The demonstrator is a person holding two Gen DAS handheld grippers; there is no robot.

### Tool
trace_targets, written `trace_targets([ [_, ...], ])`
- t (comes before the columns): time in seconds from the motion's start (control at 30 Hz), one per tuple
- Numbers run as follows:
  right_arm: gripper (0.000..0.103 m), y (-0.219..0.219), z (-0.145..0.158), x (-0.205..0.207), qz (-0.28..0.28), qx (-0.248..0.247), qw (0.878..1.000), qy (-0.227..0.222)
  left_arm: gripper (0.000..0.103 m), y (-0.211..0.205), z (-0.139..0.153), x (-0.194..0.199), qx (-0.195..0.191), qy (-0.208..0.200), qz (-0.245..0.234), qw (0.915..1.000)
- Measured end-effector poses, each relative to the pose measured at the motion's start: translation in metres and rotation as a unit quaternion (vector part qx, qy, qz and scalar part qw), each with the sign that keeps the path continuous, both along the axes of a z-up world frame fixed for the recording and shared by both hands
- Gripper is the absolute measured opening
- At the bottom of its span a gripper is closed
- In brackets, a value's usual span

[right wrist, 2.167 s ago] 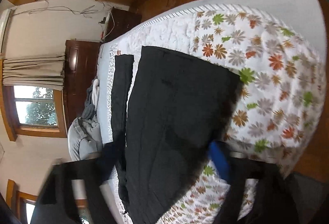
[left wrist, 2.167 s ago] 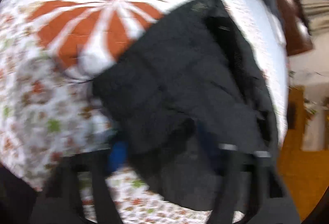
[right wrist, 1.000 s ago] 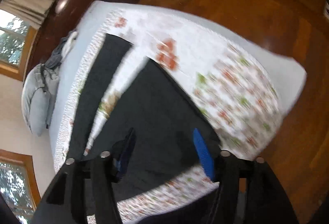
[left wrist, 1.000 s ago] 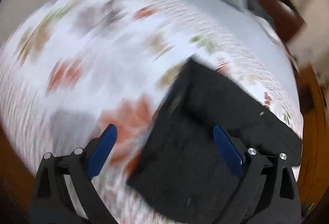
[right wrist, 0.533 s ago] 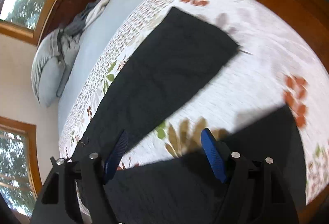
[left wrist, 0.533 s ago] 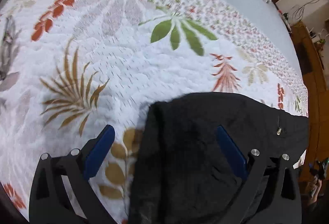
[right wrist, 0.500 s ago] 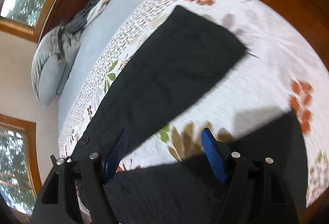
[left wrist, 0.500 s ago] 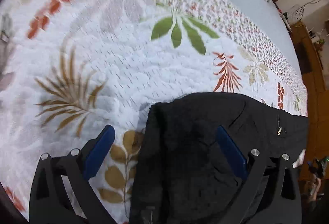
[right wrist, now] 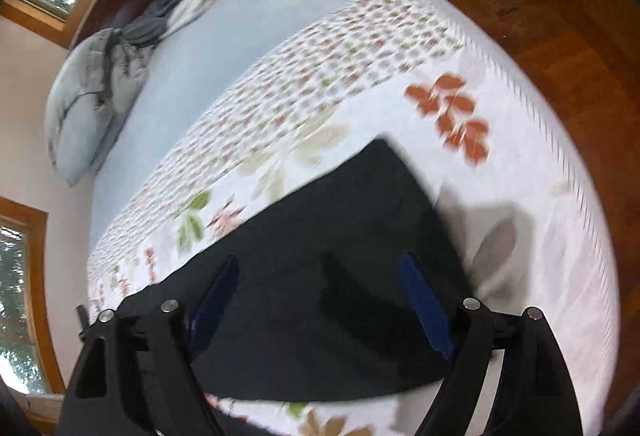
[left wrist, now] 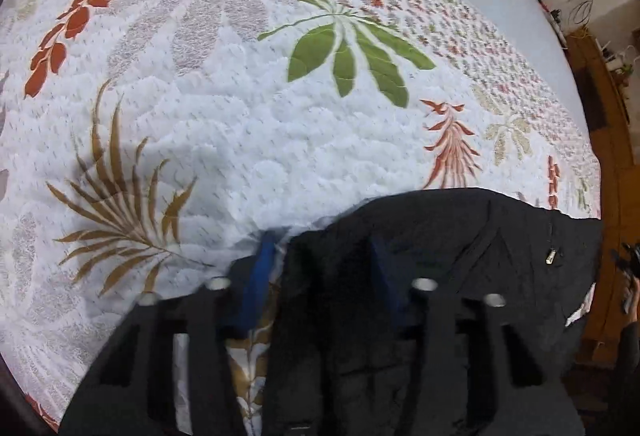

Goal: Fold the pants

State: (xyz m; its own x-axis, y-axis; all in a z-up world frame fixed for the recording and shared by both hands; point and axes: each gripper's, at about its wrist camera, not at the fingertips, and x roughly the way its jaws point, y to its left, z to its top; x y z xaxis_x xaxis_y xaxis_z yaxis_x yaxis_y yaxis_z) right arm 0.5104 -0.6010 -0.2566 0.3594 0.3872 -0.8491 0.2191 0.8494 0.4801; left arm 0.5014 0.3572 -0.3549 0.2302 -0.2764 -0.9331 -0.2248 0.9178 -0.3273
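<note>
Pants (left wrist: 460, 276), black, lie on the floral quilt (left wrist: 280, 140) right under both your grippers. Your left gripper (left wrist: 320, 268) has just been closing and now pinches a bunched corner of the cloth (zipper pull off to its right). Your right gripper (right wrist: 320, 296) has been opening and hangs spread above the flat leg, gripping nothing.

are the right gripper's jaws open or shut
Open. In the right wrist view the right gripper has its blue pads far apart above the black pants, having just been opening; nothing is pinched between them.
</note>
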Motion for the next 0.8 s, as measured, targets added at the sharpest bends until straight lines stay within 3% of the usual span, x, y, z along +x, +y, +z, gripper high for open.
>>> trace_targets([
  [0.1,0.084,-0.012,-0.017,0.03,0.008,-0.019,1.0,0.019,0.038,-0.005,-0.001,0.002,0.018,0.005,-0.004,0.9998],
  [0.27,0.084,-0.019,-0.045,0.064,0.03,-0.037,0.998,0.04,0.037,-0.002,-0.005,0.001,0.01,0.003,0.01,0.9999],
  [0.53,0.083,0.003,-0.075,0.086,0.091,-0.039,0.993,0.066,0.038,-0.003,-0.008,0.002,0.01,0.012,0.027,0.9995],
  [0.6,0.059,0.004,-0.074,0.085,0.095,-0.041,0.993,0.065,0.037,-0.006,-0.007,0.003,0.021,0.016,0.026,0.9993],
  [0.63,0.031,0.003,-0.071,0.083,0.095,-0.041,0.993,0.063,0.034,-0.009,-0.004,0.004,0.034,0.018,0.024,0.999],
  [0.67,0.012,0.002,-0.067,0.082,0.094,-0.035,0.993,0.06,0.03,-0.013,-0.003,0.006,0.041,0.018,0.023,0.9987],
  [0.8,0.009,0.001,-0.04,0.069,0.092,-0.039,0.995,0.025,0.019,-0.013,0.012,0.001,0.041,0.002,0.041,0.9983],
])
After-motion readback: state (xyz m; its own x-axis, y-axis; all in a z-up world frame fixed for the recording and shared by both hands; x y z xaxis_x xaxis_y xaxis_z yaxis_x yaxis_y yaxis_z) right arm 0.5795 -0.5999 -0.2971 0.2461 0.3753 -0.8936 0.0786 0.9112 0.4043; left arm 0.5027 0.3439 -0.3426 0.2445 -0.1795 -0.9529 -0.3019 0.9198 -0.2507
